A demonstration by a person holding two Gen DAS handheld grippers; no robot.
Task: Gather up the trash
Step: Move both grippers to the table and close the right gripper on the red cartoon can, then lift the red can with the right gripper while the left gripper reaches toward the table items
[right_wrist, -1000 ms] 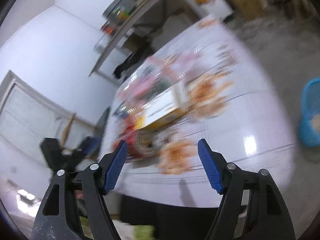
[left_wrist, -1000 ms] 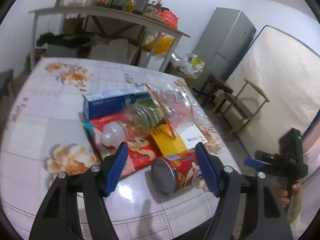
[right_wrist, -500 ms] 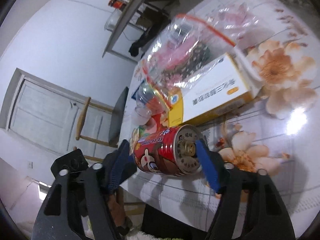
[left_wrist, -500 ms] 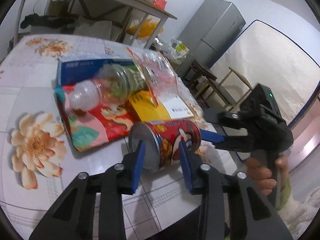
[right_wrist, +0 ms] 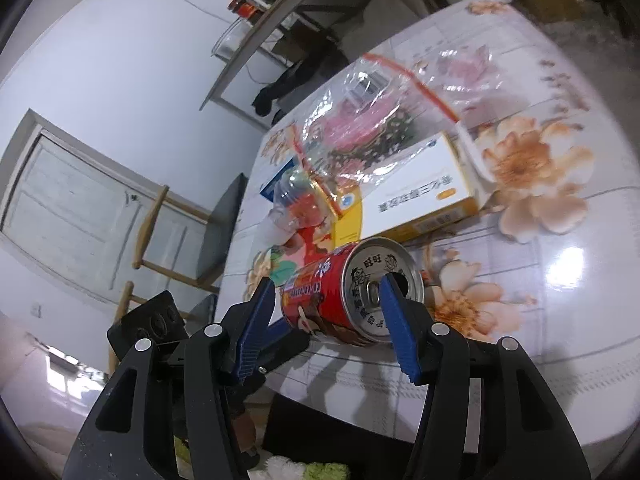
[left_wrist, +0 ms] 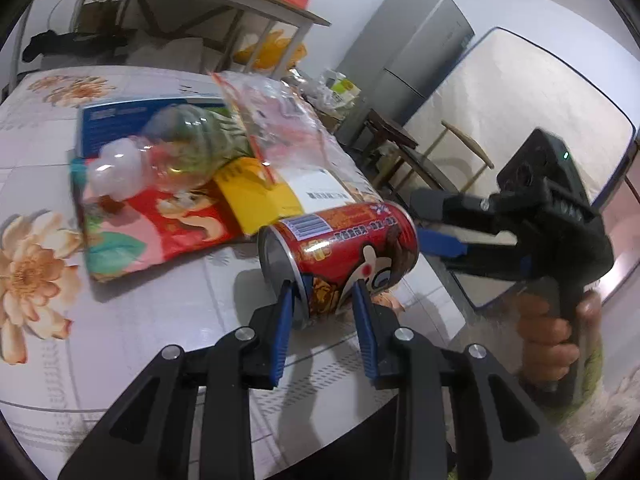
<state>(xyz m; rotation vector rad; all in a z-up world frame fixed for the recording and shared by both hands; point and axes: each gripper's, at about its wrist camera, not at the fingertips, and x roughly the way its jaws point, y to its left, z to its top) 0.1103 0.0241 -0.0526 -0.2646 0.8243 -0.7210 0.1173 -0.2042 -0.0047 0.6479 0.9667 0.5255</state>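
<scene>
One red can (left_wrist: 344,256) lying on its side near the desk (left_wrist: 160,320) edge; behind it one clear plastic bottle (left_wrist: 168,156), one red snack packet (left_wrist: 152,224), one yellow-and-white box (right_wrist: 420,196), one blue box (left_wrist: 120,120) and one clear zip bag (right_wrist: 380,120), all heaped together. Two tools. Left tool (left_wrist: 324,300) angled downward, jaws narrow, pinching the can's lower wall beside its base rim. Right tool (right_wrist: 328,296) reaching in from the other end, also tilted down, jaws closing with the can between them: one pad over the pull-tab lid, the other just beside the can's wall, contact hard to tell. Gripped from below by a hand (left_wrist: 548,332) in the left view. A second ago: left jaws wide and short of the can, right tool well off to the side; since then brought in from both ends, left jaws drawn narrow.
</scene>
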